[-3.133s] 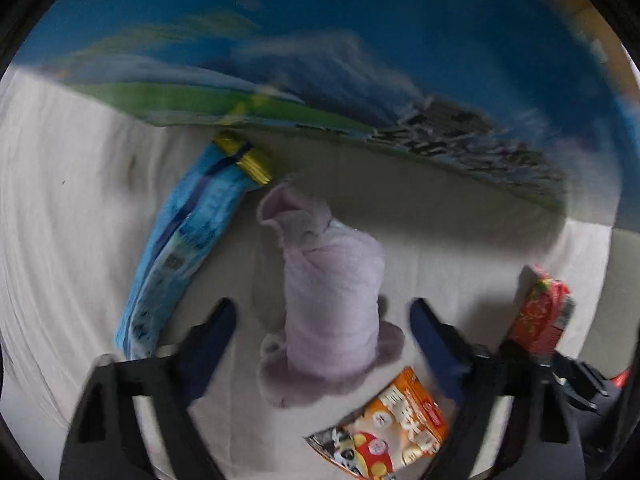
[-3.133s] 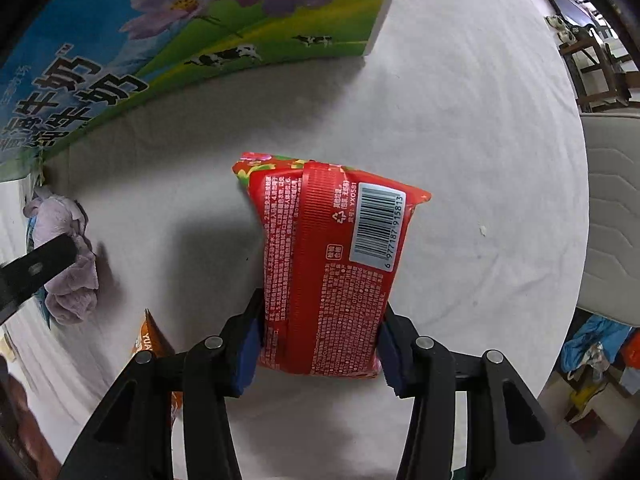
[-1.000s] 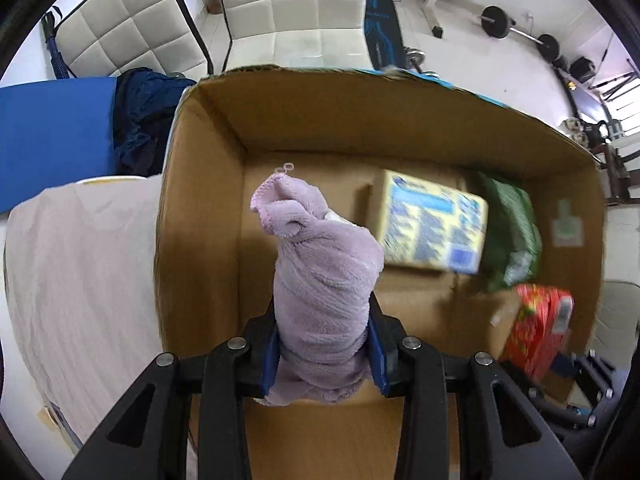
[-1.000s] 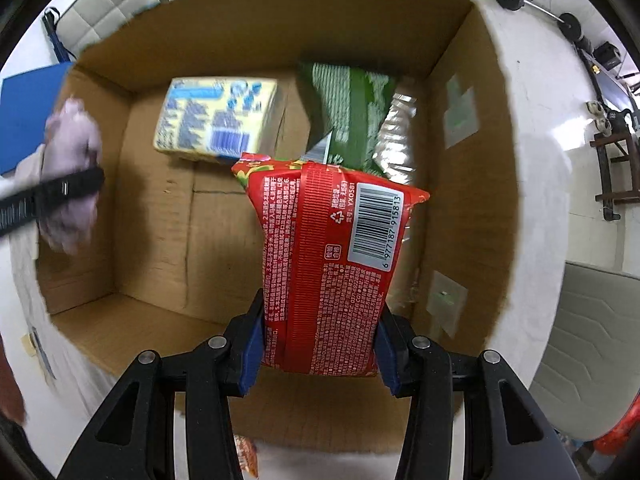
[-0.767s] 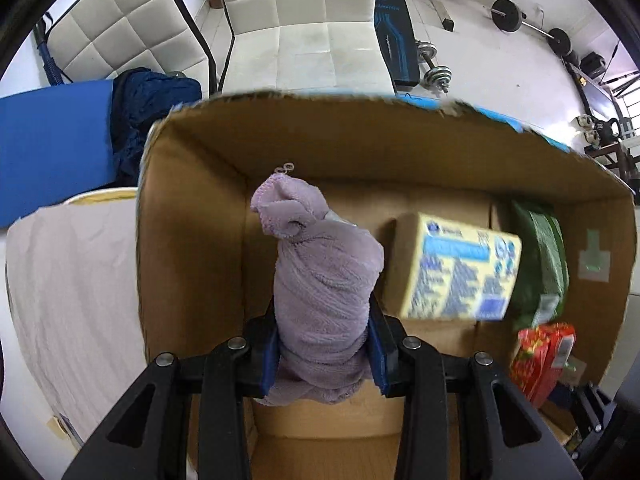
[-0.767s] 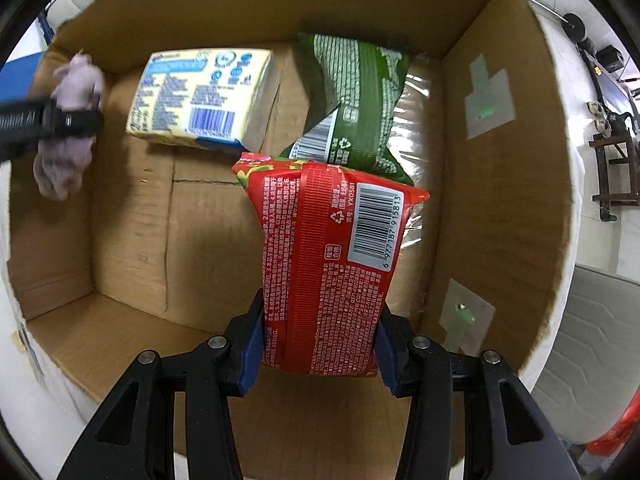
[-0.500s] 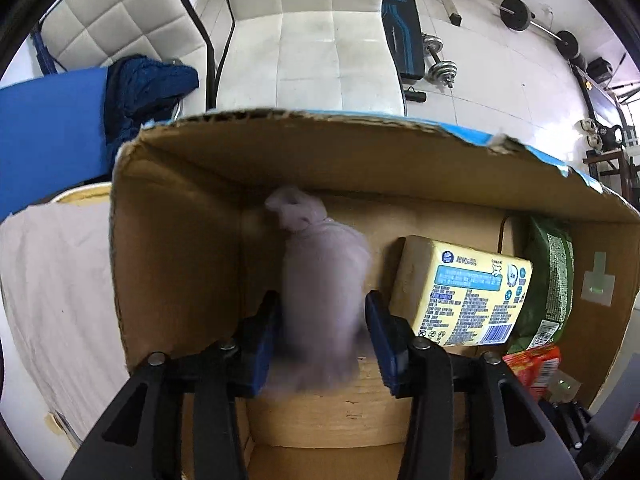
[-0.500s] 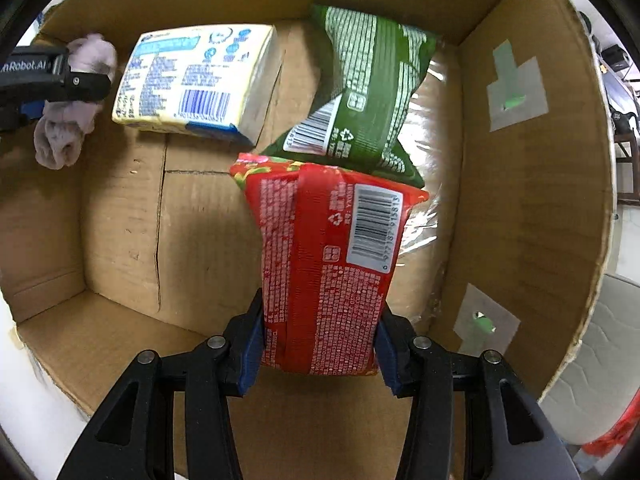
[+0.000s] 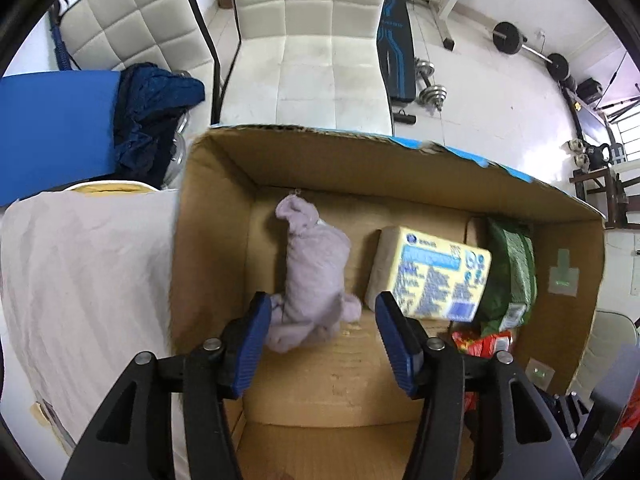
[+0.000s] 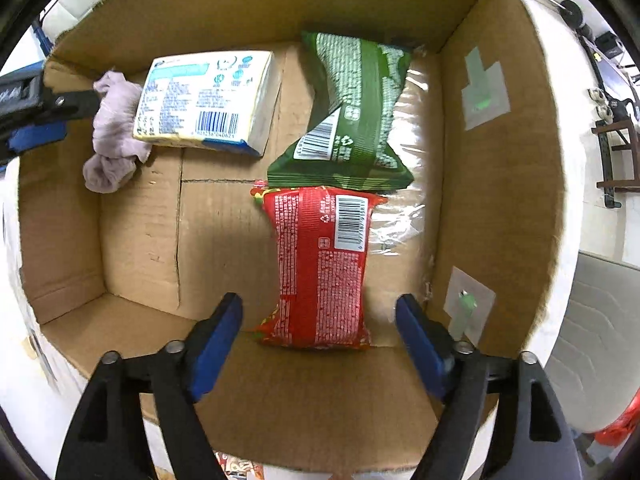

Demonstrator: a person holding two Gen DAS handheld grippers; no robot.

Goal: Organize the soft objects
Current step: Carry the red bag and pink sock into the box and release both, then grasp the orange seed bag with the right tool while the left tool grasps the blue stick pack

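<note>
An open cardboard box holds the items. My left gripper is open above its left end; the lilac rolled cloth lies free on the box floor beyond the fingers. My right gripper is open above the box's right part; the red snack packet lies free on the floor between and beyond its fingers. A yellow tissue pack and a green snack bag lie at the back.
The box stands on a table with a white cloth. Behind it are white padded chairs, a blue cushion with dark clothing and gym weights. An orange packet's edge shows on the table below the box.
Both grippers have opened. The lilac cloth dropped from the left gripper and the red packet from the right one; both now lie on the box floor.
</note>
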